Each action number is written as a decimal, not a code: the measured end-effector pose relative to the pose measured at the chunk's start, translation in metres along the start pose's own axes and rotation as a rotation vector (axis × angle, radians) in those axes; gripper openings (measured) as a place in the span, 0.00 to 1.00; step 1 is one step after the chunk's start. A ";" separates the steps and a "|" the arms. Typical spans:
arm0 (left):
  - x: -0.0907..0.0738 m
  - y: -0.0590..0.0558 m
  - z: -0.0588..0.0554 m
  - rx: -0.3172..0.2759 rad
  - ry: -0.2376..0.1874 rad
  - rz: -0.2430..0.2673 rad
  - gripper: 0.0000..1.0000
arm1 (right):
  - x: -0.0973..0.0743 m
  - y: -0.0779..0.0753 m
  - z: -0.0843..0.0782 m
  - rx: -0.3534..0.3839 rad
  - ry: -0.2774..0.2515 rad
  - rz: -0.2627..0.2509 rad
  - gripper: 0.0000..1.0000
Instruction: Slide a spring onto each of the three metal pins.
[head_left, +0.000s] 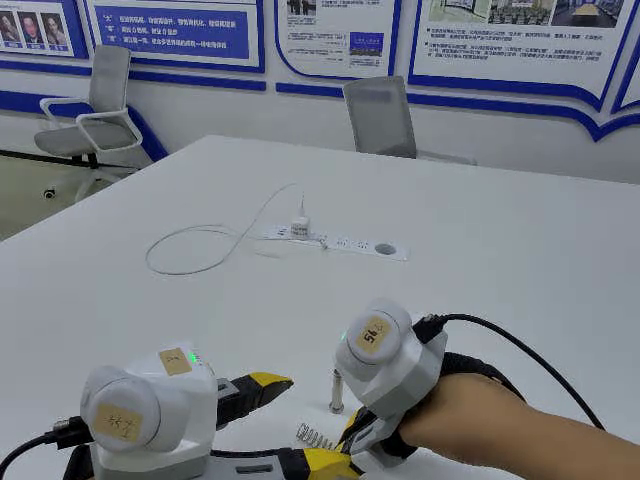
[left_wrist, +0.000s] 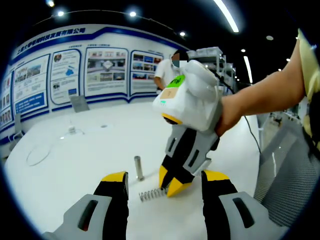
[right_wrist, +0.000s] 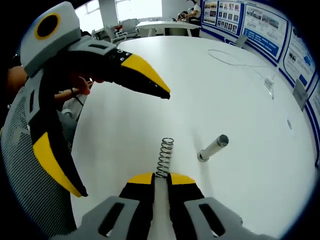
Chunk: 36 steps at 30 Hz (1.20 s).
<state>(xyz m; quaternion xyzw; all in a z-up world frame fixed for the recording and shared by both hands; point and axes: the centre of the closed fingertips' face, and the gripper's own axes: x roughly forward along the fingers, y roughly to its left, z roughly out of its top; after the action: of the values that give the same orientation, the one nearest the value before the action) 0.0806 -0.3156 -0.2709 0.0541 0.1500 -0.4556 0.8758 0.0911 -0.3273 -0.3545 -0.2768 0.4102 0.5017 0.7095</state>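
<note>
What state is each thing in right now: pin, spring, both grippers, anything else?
Metal pin: upright on the table, bare.
Spring: off the pin, one end gripped.
Right gripper: shut on the spring.
Left gripper: open, holding nothing.
Charger: plugged into the power strip.

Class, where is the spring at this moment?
In the head view the spring lies on the table at bottom centre, one end pinched in the right gripper, beside the upright metal pin.
</note>
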 end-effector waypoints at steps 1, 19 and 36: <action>0.000 0.000 0.000 0.000 0.000 0.000 0.60 | -0.001 0.000 0.000 0.000 -0.001 -0.001 0.12; 0.000 0.000 0.000 -0.006 -0.003 0.000 0.60 | -0.018 -0.009 0.000 -0.033 0.008 -0.031 0.12; 0.000 0.001 0.001 -0.009 -0.009 0.002 0.60 | -0.031 -0.009 0.001 -0.061 0.033 -0.034 0.12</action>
<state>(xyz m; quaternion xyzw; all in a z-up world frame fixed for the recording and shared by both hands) 0.0812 -0.3149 -0.2702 0.0481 0.1481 -0.4544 0.8771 0.0952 -0.3445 -0.3270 -0.3137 0.4015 0.4971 0.7023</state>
